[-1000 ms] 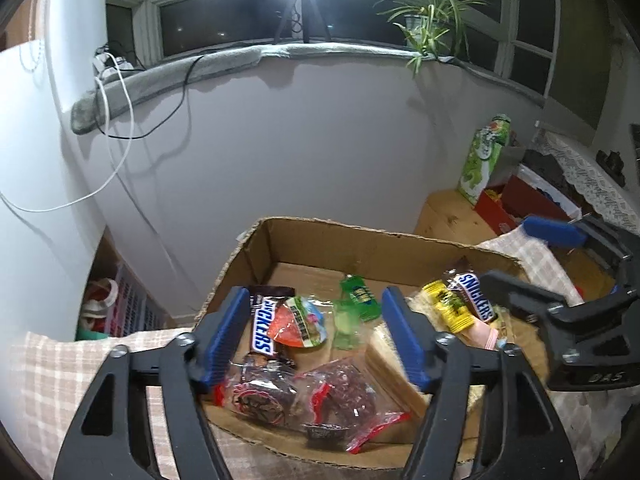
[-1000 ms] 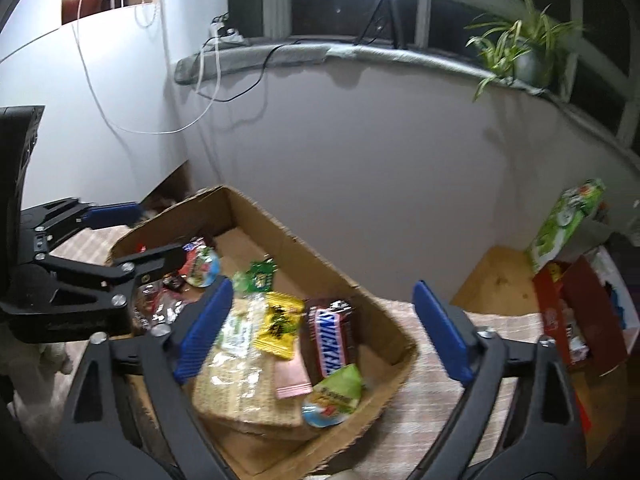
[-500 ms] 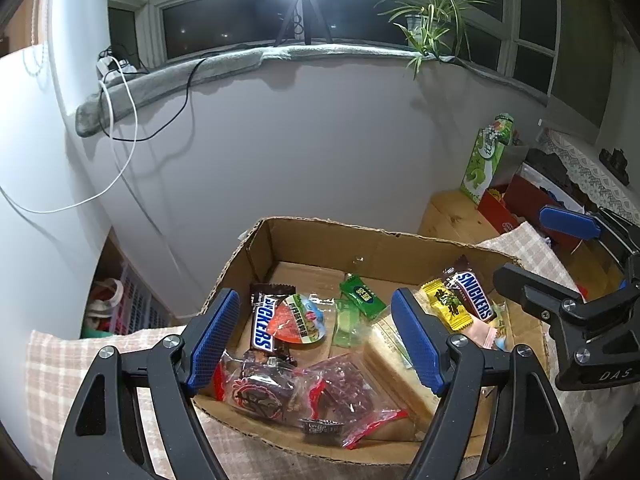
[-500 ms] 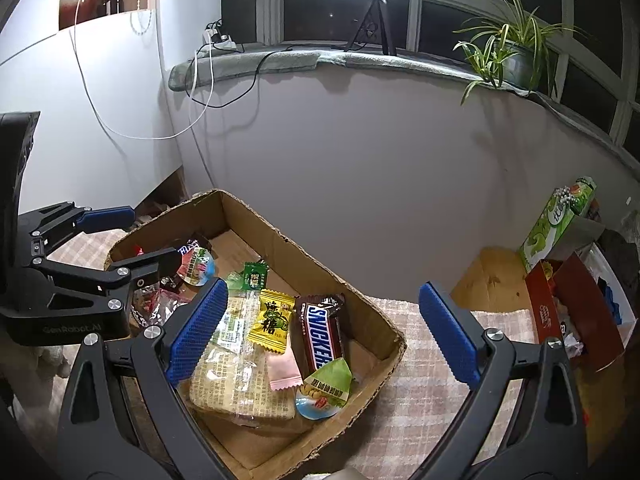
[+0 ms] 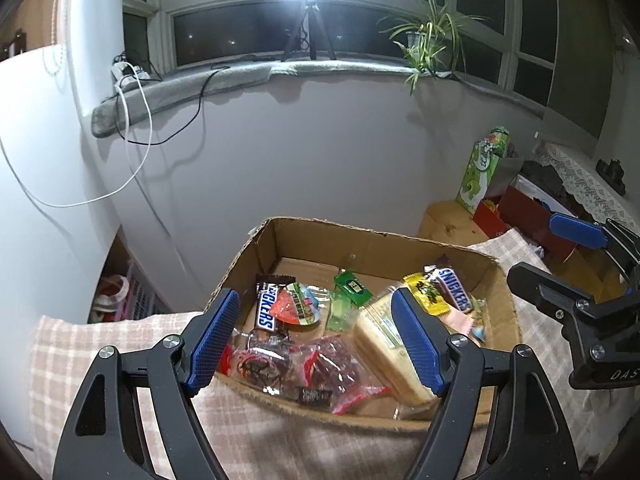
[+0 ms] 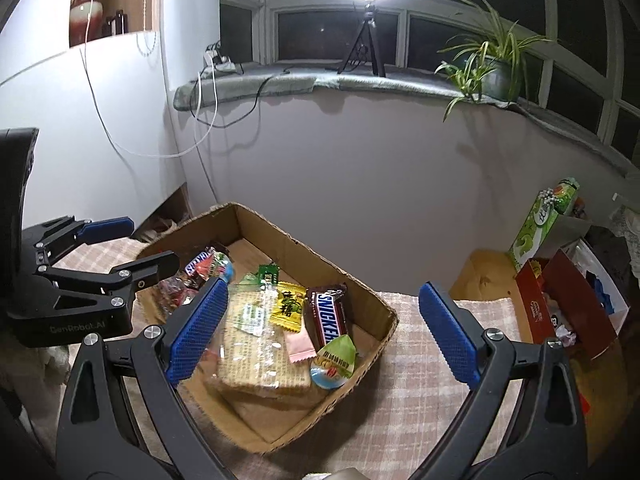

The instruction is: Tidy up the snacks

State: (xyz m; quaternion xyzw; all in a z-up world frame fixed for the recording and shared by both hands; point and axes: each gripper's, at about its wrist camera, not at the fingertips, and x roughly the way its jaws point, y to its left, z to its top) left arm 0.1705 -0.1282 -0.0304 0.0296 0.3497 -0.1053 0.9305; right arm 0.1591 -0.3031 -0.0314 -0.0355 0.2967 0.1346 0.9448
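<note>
An open cardboard box (image 5: 372, 236) (image 6: 276, 228) rests on a checked cloth and holds the snacks. Inside lie two Snickers bars (image 5: 266, 308) (image 6: 328, 318), a cracker pack (image 6: 260, 354) (image 5: 384, 336), a yellow candy (image 6: 289, 304), a green candy (image 5: 352, 284) and red-wrapped sweets (image 5: 320, 368). My left gripper (image 5: 316, 338) hovers open above the box's near edge, with nothing between its fingers. My right gripper (image 6: 320, 334) hangs open over the box's right side, also empty. Each gripper shows in the other's view.
The checked cloth (image 6: 408, 400) covers the surface around the box. At right stand a wooden stool (image 6: 480, 276), a green carton (image 6: 540, 220) and a red box of items (image 6: 560, 304). A white wall rises behind; the windowsill holds a plant (image 6: 488, 64) and a ring light.
Both grippers have drawn back and risen from the box, which looks smaller and farther away in both views. Both stay open and empty; the snacks have not moved.
</note>
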